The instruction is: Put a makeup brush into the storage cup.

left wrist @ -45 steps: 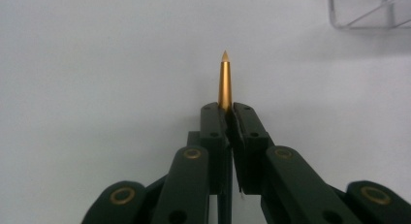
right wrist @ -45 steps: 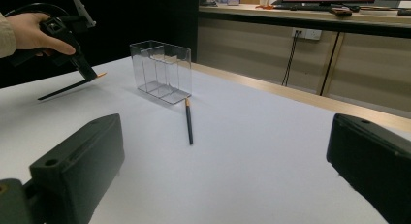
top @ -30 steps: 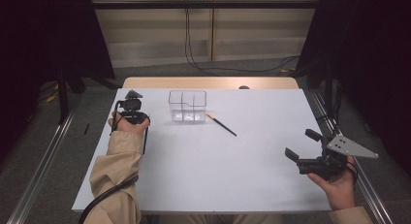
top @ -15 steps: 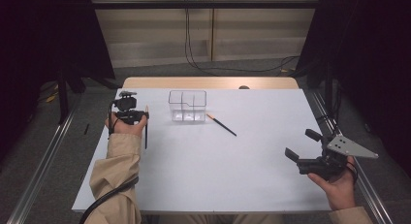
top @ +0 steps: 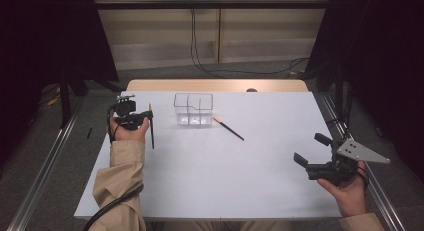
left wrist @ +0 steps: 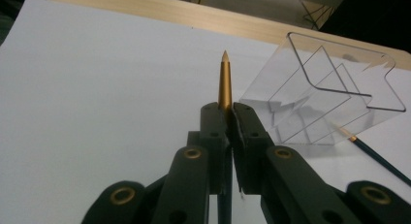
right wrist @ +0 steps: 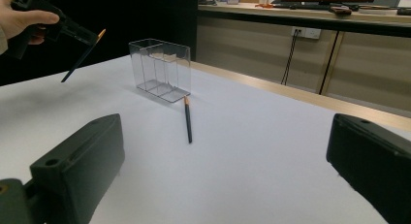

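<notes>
The left tool grips a pencil near the counter's left edge; the clear organizer stands just toward the centre. Right tool gapes empty.

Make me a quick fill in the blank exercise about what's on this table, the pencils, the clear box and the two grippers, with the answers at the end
1. The left gripper has its fingers closed on a ____.
2. The second pencil lies on the white table beside the clear ____.
3. The right gripper holds nothing; its fingers stand ____.
4. The held pencil is lifted clear of the table, ____ the organizer box, not yet in it.

Missing words: pencil; organizer box; open; outside
</notes>
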A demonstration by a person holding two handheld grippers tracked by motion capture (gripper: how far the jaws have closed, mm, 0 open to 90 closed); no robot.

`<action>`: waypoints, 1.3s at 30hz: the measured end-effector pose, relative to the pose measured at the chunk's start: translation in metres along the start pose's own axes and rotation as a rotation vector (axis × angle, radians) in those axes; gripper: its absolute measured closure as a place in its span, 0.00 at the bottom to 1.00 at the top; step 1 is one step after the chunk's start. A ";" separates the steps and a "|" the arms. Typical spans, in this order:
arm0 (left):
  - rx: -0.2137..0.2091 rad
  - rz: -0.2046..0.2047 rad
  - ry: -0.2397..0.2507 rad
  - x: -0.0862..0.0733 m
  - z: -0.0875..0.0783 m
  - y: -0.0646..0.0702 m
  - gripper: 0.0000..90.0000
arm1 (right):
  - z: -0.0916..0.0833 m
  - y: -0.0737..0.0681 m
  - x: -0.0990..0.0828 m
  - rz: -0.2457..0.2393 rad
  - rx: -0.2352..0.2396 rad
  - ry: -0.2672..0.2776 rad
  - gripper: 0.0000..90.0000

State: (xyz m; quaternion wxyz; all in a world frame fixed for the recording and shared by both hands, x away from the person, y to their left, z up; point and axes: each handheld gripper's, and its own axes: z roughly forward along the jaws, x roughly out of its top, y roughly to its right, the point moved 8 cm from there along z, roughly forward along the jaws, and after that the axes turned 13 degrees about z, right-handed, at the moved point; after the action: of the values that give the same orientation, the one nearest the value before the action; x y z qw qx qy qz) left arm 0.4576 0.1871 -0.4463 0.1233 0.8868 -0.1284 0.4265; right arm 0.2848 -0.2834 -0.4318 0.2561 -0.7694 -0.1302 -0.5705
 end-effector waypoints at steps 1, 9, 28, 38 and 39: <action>-0.002 -0.002 0.016 0.001 -0.001 0.000 0.94 | 0.000 0.000 0.000 0.000 -0.001 -0.001 0.00; -0.023 -0.001 0.125 0.009 -0.010 0.006 0.94 | 0.001 0.001 -0.001 0.003 -0.002 -0.005 0.00; -0.109 -0.006 0.286 0.025 -0.022 0.022 0.94 | 0.001 0.001 -0.002 -0.004 -0.002 -0.010 0.00; -0.147 0.013 0.316 0.032 -0.025 0.034 0.94 | 0.001 0.001 -0.002 -0.005 -0.002 -0.013 0.00; -0.148 0.018 0.319 0.033 -0.025 0.035 0.94 | 0.001 0.001 -0.002 -0.004 -0.002 -0.013 0.00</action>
State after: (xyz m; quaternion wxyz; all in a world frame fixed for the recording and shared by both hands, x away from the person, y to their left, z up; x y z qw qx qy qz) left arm 0.4471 0.1583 -0.4015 0.2033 0.7951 -0.1465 0.5523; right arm 0.2856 -0.2830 -0.4342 0.2534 -0.7729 -0.1331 -0.5663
